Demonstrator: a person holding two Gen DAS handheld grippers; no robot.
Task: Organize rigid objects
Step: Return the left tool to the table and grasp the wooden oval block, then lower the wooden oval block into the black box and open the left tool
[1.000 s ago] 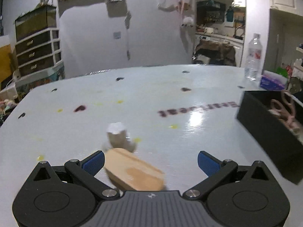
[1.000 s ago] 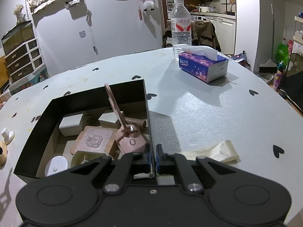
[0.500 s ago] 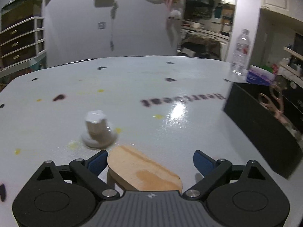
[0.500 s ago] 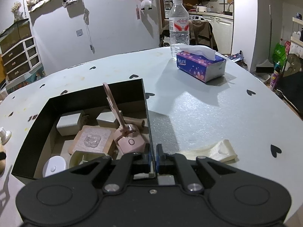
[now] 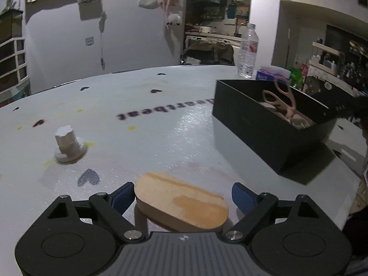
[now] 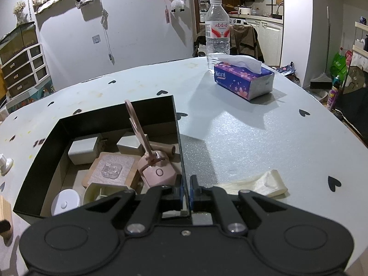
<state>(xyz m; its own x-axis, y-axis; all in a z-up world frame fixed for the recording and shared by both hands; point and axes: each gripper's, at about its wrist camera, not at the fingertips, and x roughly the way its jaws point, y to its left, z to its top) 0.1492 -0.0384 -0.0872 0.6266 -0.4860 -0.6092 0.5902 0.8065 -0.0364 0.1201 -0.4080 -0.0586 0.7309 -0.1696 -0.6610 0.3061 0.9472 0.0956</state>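
Wooden oval block (image 5: 181,203): lies between the wide-open left tool's (image 5: 182,196) fingers, ungripped, on the surface (image 5: 161,138). Right tool (image 6: 186,189): clamped on the black box's (image 6: 177,133) wall. Risk: off-centre closing could skid the block away; box may tip.

This is a lived-in home, with a dining space that opens onto a kitchen. The bench (image 6: 241,138) wears a pale cover printed with small black hearts, and on it stand a water bottle (image 6: 217,30) and a soft pack of tissues (image 6: 243,78). A jacket hangs over a chair back (image 6: 247,39) just behind. Through the doorway a kitchen counter (image 6: 260,16) carries a pot and a tap, with white cabinets (image 6: 271,36) below. A drawer unit (image 6: 23,69) stands by the left wall, trinkets hang on the white wall (image 6: 138,23), and spray cans (image 6: 333,94) sit on the floor.
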